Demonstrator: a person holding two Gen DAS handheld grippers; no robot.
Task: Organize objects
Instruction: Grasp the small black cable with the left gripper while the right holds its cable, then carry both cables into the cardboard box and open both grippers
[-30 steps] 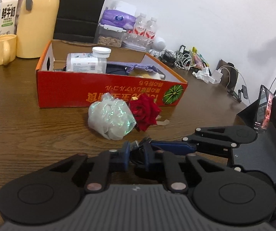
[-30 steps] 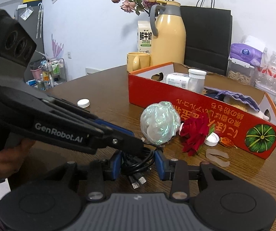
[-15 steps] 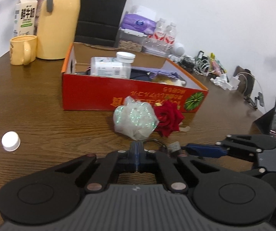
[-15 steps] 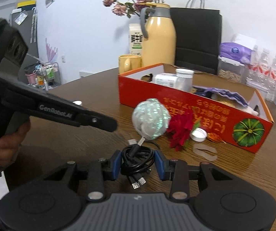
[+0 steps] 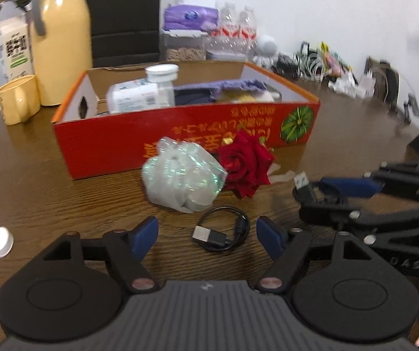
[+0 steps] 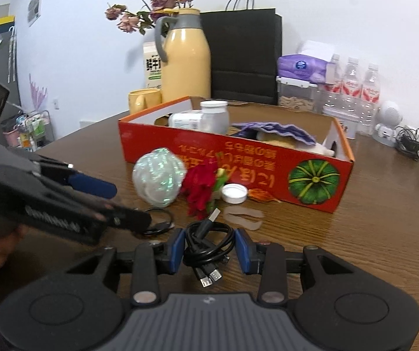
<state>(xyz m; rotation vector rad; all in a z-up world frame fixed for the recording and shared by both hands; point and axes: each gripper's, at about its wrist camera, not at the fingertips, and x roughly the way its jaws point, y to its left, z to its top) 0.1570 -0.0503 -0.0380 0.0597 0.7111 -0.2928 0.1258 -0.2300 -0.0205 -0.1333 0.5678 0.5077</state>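
On a cluttered wooden tabletop (image 5: 34, 199), two hand-held grippers work over a pair of black charging cables in front of a red cardboard box (image 5: 180, 134). The left gripper (image 5: 206, 234) hangs just above the smaller cable (image 5: 224, 228), a short loop with a flat plug lying loose on the wood; its jaws are opening, the blue pads clear on either side with the cable between them and not pressed. The right gripper (image 6: 209, 248) is clenched on a coiled cable bundle (image 6: 206, 242), the blue pads squeezing the loops from both sides while one plug pokes up and several connectors dangle below.

Both cables look light, limp and springy. A coil of this kind is likely to loosen if pinched at only one strand, so the sound hold is across the whole gathered loop, as the right gripper has it, and not by a plug end, which would let the rest trail and snag. The small cable offers little height above the tabletop, so the jaws would need to come down low and close across the loop's middle.

Beside the cables lie a crinkled iridescent wrapper ball (image 5: 180, 178) and a red rose (image 5: 247, 163), both soft and easily crushed. The box behind already holds a white bottle (image 5: 142, 93) and a purple cloth (image 5: 238, 86).
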